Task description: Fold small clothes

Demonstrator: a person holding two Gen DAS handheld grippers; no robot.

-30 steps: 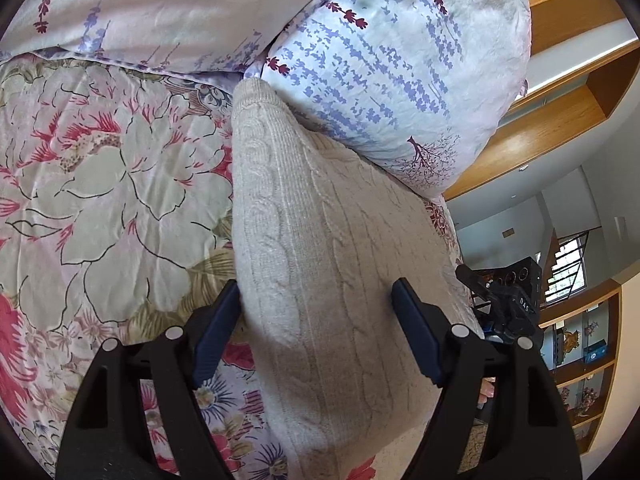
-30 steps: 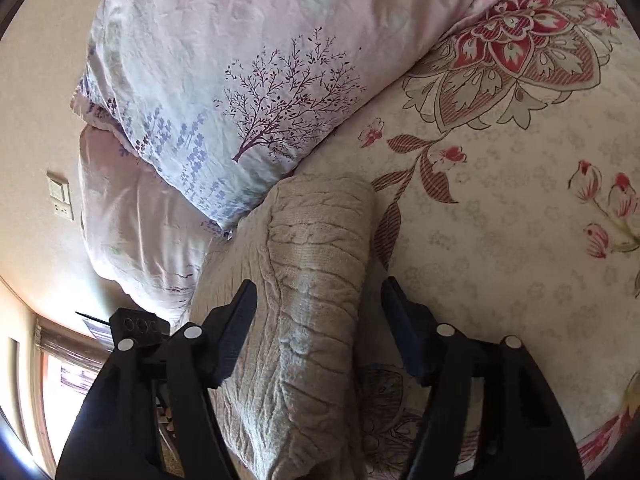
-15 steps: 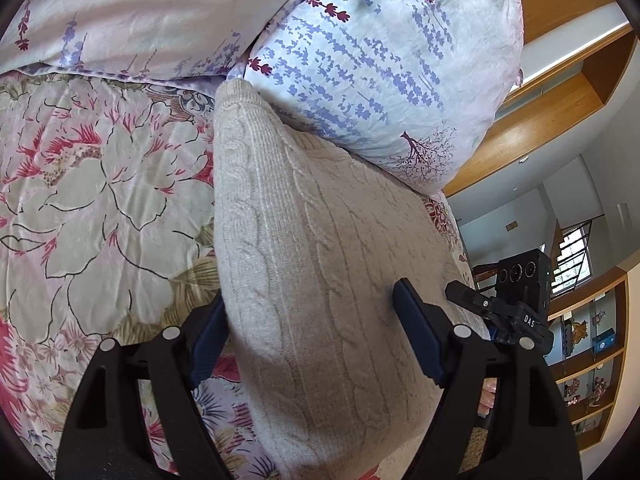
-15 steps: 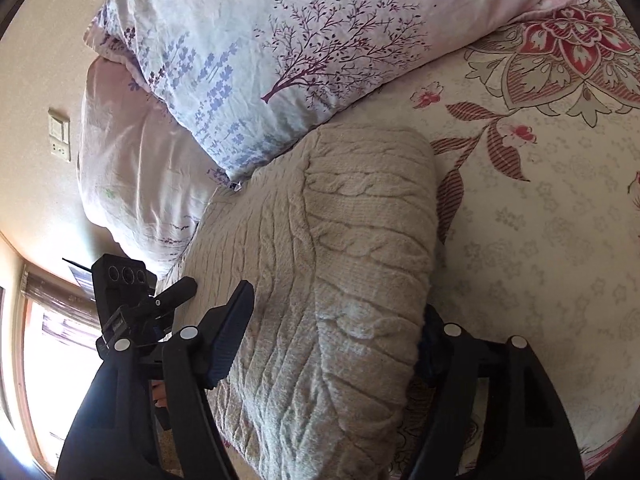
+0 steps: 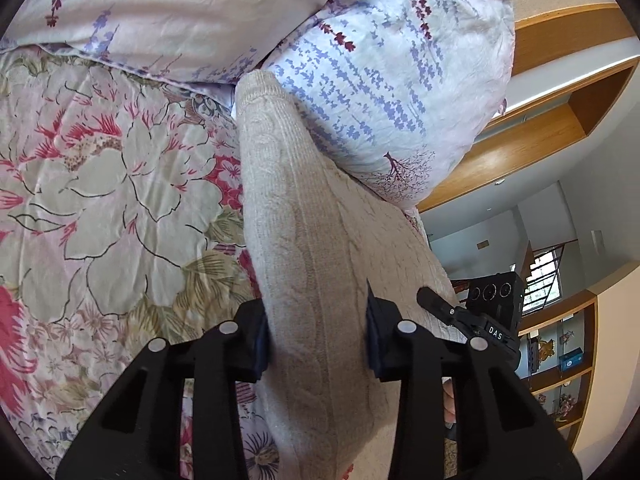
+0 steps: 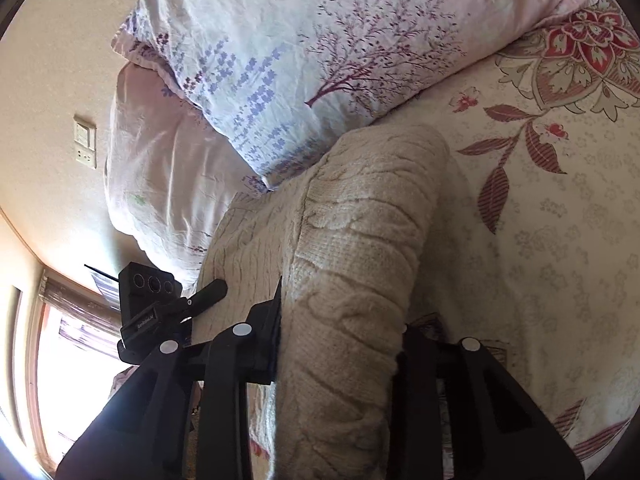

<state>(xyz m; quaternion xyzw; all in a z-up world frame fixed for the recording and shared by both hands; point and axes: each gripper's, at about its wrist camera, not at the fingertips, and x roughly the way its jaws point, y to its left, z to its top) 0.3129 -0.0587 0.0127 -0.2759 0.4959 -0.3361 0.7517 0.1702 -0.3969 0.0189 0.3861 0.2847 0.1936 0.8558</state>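
Note:
A beige cable-knit sweater [image 5: 304,240] lies folded on the floral bedspread [image 5: 100,184], its far end against a pillow. My left gripper [image 5: 318,340] is shut on the sweater's left edge, which bulges between the pads. In the right wrist view the same sweater [image 6: 360,240] fills the middle. My right gripper [image 6: 340,344] is shut on its right folded edge; the right pad is partly hidden under the knit. Each gripper shows in the other's view, across the sweater.
Two lavender-print pillows [image 5: 380,80] lie just beyond the sweater, also in the right wrist view [image 6: 300,60]. The bedspread [image 6: 540,220] stretches to the right there. A wall switch [image 6: 85,142] and a window [image 6: 60,340] are at the left. Wooden shelves [image 5: 560,360] stand past the bed.
Both grippers moved in over the sweater's opposite edges and closed on them. The jaws were wide open a second ago. The sweater edges now bunch between the pads.

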